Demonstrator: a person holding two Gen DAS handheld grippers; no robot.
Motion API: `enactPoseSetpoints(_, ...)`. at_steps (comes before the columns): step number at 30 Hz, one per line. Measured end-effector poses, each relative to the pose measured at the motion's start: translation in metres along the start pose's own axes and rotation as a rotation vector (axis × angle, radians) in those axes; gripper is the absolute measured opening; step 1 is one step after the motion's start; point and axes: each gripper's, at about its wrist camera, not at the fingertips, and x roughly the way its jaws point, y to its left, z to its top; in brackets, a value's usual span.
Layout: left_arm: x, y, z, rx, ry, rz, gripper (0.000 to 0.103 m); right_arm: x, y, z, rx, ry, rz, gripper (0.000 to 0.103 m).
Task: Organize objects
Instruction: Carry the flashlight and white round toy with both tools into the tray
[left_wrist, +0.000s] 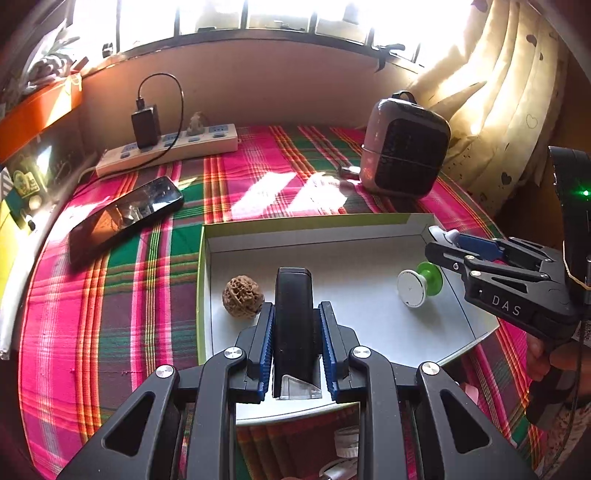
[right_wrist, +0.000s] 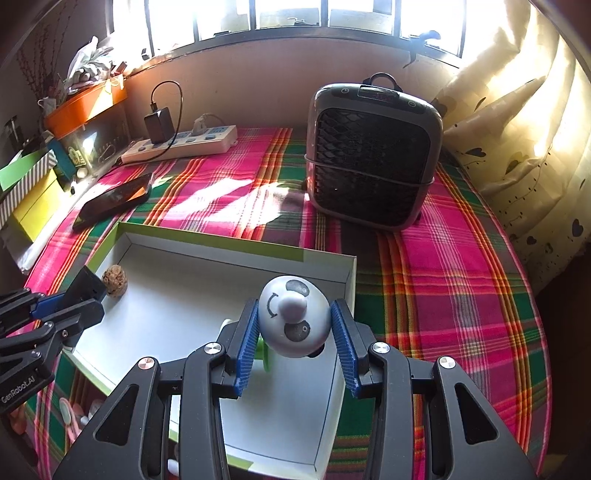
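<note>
Left gripper (left_wrist: 295, 328): jaws clamped on black block (left_wrist: 293, 317) above white tray (left_wrist: 369, 236). Right gripper (right_wrist: 295, 332): jaws gripping grey knob toy (right_wrist: 293, 321) (walnut (left_wrist: 242, 296) inside tray).

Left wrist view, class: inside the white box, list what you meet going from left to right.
Brown wrinkled walnut → black rectangular device held between the left gripper fingers → white-and-green spool-shaped knob → right gripper reaching over the right wall of the shallow white cardboard box.
</note>
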Motion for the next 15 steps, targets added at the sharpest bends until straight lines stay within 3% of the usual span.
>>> enactPoseSetpoints(15,0.034,-0.007,0.024,0.040,0.036,0.008,0.021,0.020,0.001,0.007,-0.005,0.035,-0.002,0.040)
